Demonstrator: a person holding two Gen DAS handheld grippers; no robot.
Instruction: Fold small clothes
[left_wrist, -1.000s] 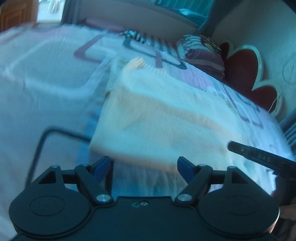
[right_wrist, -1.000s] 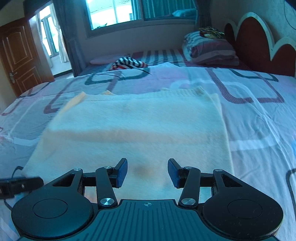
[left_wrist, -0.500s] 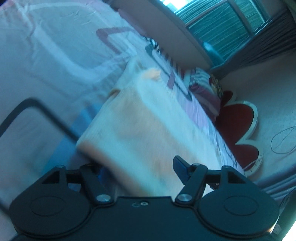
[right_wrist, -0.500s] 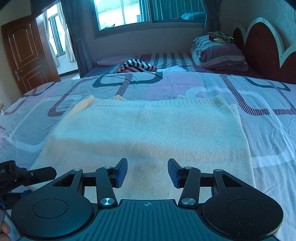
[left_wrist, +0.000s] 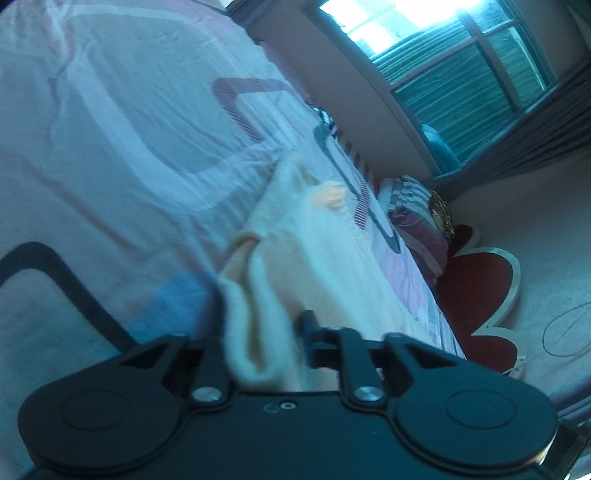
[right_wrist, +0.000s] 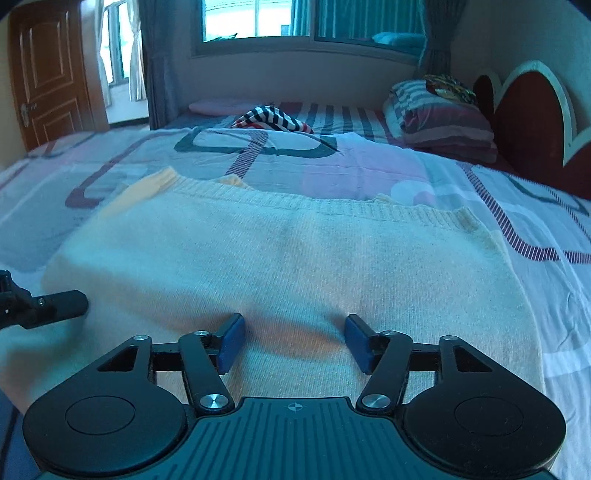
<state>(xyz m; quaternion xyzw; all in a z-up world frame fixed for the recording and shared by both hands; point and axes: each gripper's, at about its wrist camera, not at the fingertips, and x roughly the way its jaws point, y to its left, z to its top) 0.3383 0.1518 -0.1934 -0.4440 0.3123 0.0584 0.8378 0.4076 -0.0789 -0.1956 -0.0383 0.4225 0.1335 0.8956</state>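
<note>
While the cream knitted garment lies spread flat across the patterned bedsheet, its ribbed edge toward the far side of the bed, the left gripper is closing on the garment's near left corner, and a bunched fold of the knit sits gathered between its jaws with the pads pressing on it. From the right wrist view, that same gripper's dark finger shows at the left edge of the garment. The right gripper hangs low over the garment's near edge, its blue pads spread apart and opening, the knit lying under the gap but not pinched. Farther off, a striped cloth lies near the window side, and folded pillows are stacked beside the red headboard.
</note>
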